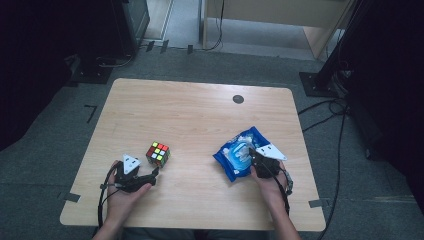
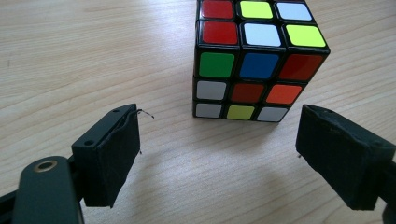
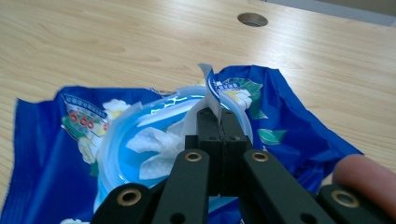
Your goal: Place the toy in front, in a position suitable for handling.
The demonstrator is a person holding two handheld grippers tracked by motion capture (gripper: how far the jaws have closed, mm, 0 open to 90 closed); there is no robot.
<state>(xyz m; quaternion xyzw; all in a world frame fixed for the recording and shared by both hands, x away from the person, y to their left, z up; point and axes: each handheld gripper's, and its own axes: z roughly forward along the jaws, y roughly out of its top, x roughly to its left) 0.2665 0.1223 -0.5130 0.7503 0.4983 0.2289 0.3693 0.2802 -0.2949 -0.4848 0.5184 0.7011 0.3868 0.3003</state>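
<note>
The wipes pack (image 3: 289,121) lies directly under and ahead of my right gripper (image 3: 218,119), blue wrapper crumpled flat on the table (image 1: 200,115), its round lid ring exposed with a white wipe (image 3: 154,149) bunched inside. My right jaws are clenched tight on the pack's sticker flap (image 3: 211,88), which stands up between the tips. I judge the flap is pinched so that it can be peeled back or pressed shut over the opening; which of the two I cannot tell. In the high view the right gripper (image 1: 254,159) sits on the near right edge of the pack (image 1: 239,152).

My left gripper (image 2: 219,149) is released, jaws spread wide with nothing between the pads. The cube (image 2: 257,60) stands just ahead of it, apart from both pads, flat on the table, scrambled colours facing me. I judge the jaws are set wide enough to straddle it on approach. From above, the cube (image 1: 158,153) sits just beyond and to the right of the left gripper (image 1: 150,176).

The table's cable hole (image 1: 238,99) is well beyond both.
</note>
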